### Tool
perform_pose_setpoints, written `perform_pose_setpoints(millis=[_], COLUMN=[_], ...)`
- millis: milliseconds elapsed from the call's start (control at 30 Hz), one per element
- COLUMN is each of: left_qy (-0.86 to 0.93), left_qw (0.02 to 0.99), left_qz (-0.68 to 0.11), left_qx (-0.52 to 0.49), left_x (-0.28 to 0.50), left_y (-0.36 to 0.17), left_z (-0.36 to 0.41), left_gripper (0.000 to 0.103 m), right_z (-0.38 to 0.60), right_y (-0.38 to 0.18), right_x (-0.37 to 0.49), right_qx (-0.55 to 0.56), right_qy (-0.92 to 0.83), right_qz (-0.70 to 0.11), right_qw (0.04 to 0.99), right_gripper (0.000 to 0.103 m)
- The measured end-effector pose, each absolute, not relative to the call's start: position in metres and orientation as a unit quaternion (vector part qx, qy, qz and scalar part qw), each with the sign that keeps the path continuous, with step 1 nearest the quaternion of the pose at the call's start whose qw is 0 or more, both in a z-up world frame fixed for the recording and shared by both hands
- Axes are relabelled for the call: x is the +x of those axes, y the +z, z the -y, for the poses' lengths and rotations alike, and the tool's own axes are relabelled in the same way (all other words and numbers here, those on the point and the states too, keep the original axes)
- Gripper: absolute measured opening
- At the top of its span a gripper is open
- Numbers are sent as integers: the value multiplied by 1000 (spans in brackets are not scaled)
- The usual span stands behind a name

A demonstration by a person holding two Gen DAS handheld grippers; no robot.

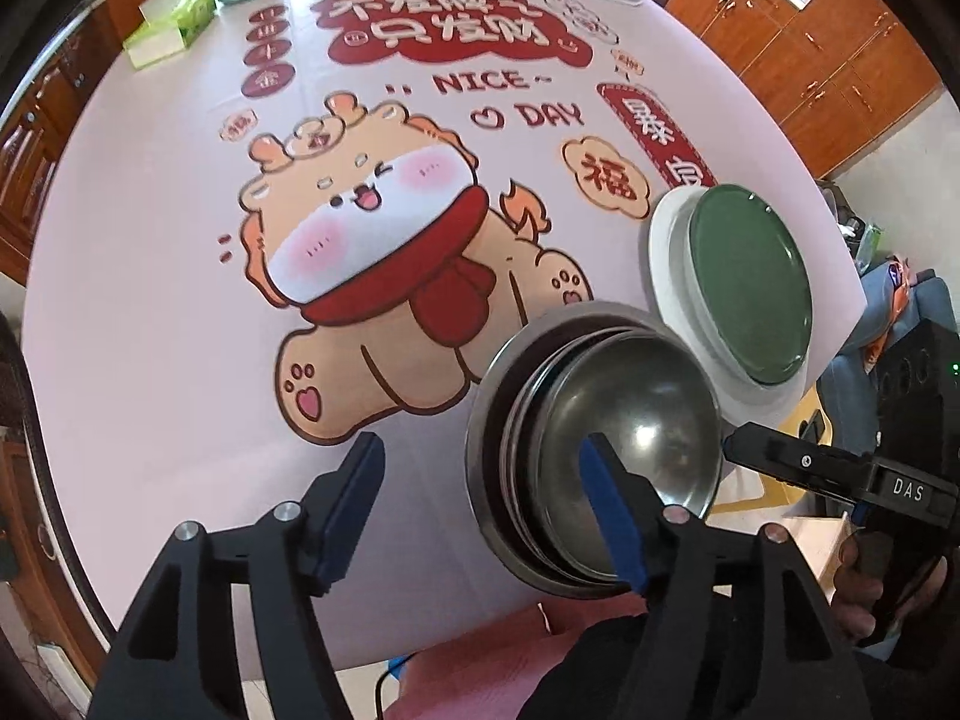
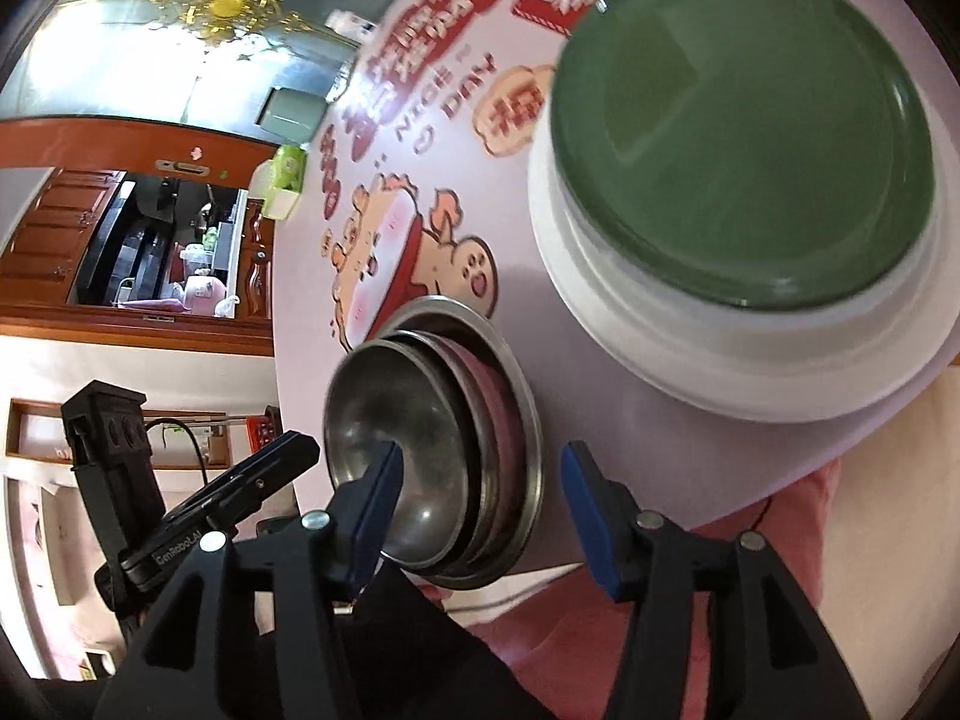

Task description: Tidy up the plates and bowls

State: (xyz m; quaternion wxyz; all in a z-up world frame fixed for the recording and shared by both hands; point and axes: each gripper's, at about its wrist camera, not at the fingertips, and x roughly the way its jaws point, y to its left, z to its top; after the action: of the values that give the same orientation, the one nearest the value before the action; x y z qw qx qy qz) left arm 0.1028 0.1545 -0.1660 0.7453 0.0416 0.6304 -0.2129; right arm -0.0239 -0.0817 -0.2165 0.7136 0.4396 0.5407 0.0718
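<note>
Near the table's front edge, nested steel bowls (image 1: 600, 450) are sitting beside a green plate (image 1: 750, 282) stacked on white plates (image 1: 666, 276). Both the left gripper (image 1: 486, 516) and right gripper (image 2: 480, 516) are hanging released, empty. The tablecloth (image 1: 180, 300) is reading "NICE DAY"; the right gripper is reading "DAS".

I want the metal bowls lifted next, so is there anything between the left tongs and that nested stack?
Nothing visible blocks it. The left tongs hang open right at the stack of metal bowls, one finger already over the rim. The green plate sits on white plates beside the stack, apart from it.
</note>
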Motion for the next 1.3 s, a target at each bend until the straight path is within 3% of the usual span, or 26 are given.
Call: perform_pose_setpoints(millis=[567,633,700,767,900,1300], left_qy=[-240,-243,-242,-244,-256,-251], left_qw=[687,681,678,674,668,674], left_qz=[-685,-690,-693,-696,-697,-694], left_qx=[41,40,42,44,41,34], left_x=[113,113,113,113,112,110], left_y=[-212,-217,-221,-223,-224,-223], left_z=[-136,-134,-132,-132,-128,-130], left_gripper=[66,59,55,50,42,40], right_z=[83,84,85,84,84,84], right_y=[-244,-244,-245,-247,-247,-244], right_x=[-26,-26,-25,-24,-24,-20], right_qx=[509,512,516,522,525,505], right_qy=[73,71,72,74,72,75], right_qz=[-547,-545,-543,-542,-540,-552], right_qw=[661,660,658,655,654,659], right_gripper=[55,54,42,38,36,35])
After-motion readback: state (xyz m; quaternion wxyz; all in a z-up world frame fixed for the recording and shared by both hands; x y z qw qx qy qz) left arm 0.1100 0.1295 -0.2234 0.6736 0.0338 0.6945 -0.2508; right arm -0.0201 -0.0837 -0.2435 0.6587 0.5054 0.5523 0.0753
